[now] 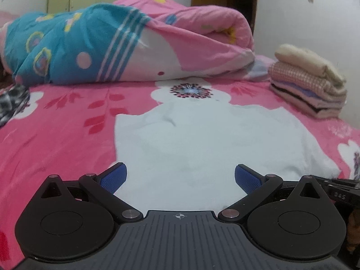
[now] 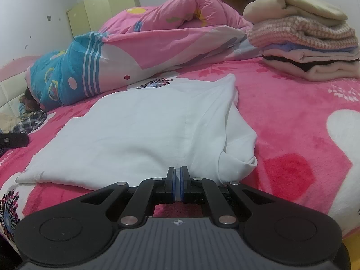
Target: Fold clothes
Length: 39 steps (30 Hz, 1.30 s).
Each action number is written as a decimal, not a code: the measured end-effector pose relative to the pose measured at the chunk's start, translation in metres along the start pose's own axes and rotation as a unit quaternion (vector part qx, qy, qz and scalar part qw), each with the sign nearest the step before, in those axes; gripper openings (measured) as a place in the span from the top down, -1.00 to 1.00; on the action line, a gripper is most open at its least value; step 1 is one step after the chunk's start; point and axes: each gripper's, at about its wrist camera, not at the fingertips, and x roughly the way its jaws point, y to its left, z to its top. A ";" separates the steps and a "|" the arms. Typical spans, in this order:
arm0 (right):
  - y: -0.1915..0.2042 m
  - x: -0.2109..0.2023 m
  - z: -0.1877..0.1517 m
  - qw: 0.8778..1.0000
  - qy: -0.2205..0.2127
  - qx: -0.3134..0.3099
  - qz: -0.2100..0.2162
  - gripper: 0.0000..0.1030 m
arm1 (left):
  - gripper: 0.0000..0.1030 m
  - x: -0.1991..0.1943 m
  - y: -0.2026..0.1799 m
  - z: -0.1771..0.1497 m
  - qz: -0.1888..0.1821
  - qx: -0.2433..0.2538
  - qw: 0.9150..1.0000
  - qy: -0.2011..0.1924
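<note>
A white garment (image 2: 144, 130) lies partly folded and smooth on the pink floral bedspread (image 2: 292, 123), stretching away ahead of both tools. The right gripper (image 2: 177, 184) pinches the garment's near edge between closed fingers. The left gripper (image 1: 180, 175) hovers spread wide over the cloth, holding nothing.

My white garment (image 2: 144, 132) lies flat on the bed, partly folded — its right side doubled over into a loose, puffy bundle at about 4 o'clock of its middle, with 1 seam running down toward its near hem. At roughly 1 o'clock from it, well apart, sits my stack of folded clothes (image 2: 306, 38) — cream on top, pink knit beneath, then thinner layers.
</note>
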 end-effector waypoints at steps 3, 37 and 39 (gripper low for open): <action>0.000 0.000 0.000 1.000 0.000 0.000 0.000 0.94 | -1.00 0.020 -0.015 -0.002 0.016 0.010 1.000 0.023; 0.051 0.040 0.009 0.990 -0.022 -0.125 -0.055 0.16 | -1.00 0.057 -0.021 -0.020 0.049 -0.017 0.993 0.104; 0.049 0.039 0.006 0.990 -0.032 -0.124 -0.052 0.16 | -1.00 0.057 -0.021 -0.019 0.049 -0.017 0.993 0.104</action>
